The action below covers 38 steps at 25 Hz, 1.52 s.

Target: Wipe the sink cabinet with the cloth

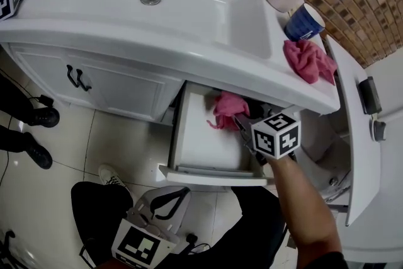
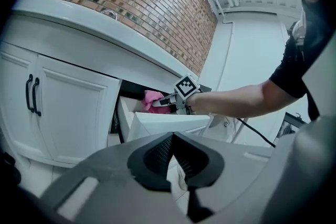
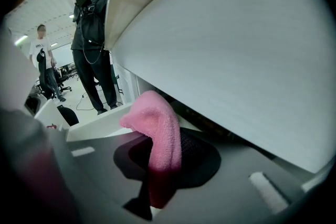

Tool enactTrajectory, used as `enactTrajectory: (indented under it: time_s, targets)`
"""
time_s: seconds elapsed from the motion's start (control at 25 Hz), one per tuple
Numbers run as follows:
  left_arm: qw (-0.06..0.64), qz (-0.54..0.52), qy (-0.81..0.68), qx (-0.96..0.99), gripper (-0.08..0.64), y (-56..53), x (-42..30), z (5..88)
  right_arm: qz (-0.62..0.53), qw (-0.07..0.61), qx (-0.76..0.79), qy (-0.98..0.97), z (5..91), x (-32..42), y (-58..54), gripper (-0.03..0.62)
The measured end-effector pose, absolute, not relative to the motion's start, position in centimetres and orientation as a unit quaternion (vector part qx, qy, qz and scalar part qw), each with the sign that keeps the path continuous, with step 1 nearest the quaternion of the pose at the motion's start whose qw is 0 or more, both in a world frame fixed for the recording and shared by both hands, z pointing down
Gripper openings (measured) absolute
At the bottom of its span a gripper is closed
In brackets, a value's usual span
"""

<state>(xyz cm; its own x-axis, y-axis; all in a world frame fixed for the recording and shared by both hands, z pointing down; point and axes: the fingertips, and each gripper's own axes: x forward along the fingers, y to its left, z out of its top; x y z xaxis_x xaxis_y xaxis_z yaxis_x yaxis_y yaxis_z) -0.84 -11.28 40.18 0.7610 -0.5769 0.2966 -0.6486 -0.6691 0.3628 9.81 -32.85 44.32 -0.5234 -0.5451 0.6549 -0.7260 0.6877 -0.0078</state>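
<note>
Right, nearest the viewer, the left gripper (image 2: 173, 138) hangs low in front of the drawer (image 1: 208, 174), well apart from it. Its jaws are pressed together on nothing, so it is idle.

Next comes the drawer itself, pulled out of the sink cabinet (image 1: 119, 88), with its long axis running straight away from the person. The right gripper (image 3: 164, 162) reaches in over the drawer's front edge, on its right side. Its jaws are clamped on the pink cloth (image 3: 157, 123). A fold is pinched between the pads and the rest bunches up ahead of the tips, toward the back of the drawer.

So the cloth lies dead ahead of the right gripper, between it and the drawer's back wall, with the drawer's white floor just beneath. That looks like the relation that counts: a stroke along the drawer's length would push the cloth deeper or drag it back toward the front edge. The right gripper is plainly the nearer one, and it already has the cloth.

Above the drawer, the countertop (image 1: 189, 41) overhangs and roofs the back part. Clearance looks tight there, so lifting the gripper risks a knock.

Farther off, up on the counter above the drawer's right side, a second pink cloth (image 1: 308, 60) lies loose just beside a blue cup (image 1: 304, 23).
</note>
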Motion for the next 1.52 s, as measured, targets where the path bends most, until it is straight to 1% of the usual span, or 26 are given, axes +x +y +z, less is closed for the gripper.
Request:
enactTrajectory:
  time_s: [0.56,0.8,0.92,1.08,1.24,1.4,1.52]
  targets:
    - [0.235,0.095,-0.319,0.913,0.006,-10.6,0.5,40.9,0.137,0.339,0.417,-0.832,43.4,17.6,-32.3,0.078]
    - [0.234,0.098,-0.32,0.913,0.006,-10.6,0.5,41.0,0.135,0.337,0.422,-0.831,43.1,18.4,-32.0,0.077]
    - [0.232,0.1,-0.317,0.914,0.006,-10.4,0.6,41.0,0.118,0.333,0.399,-0.846,41.8,16.3,-31.3,0.077]
    - [0.23,0.106,-0.311,0.916,0.006,-10.1,0.6,41.3,0.078,0.327,0.316,-0.888,39.6,10.1,-29.1,0.078]
    - [0.225,0.106,-0.307,0.918,0.006,-9.7,0.6,41.1,0.044,0.363,0.232,-0.901,41.4,5.0,-26.5,0.078]
    - [0.224,0.112,-0.308,0.918,0.006,-9.3,0.3,41.5,0.04,0.379,0.19,-0.905,43.0,2.6,-25.3,0.077]
    - [0.223,0.11,-0.312,0.917,0.006,-9.3,0.1,41.3,0.045,0.391,0.179,-0.902,44.0,2.4,-25.0,0.078]
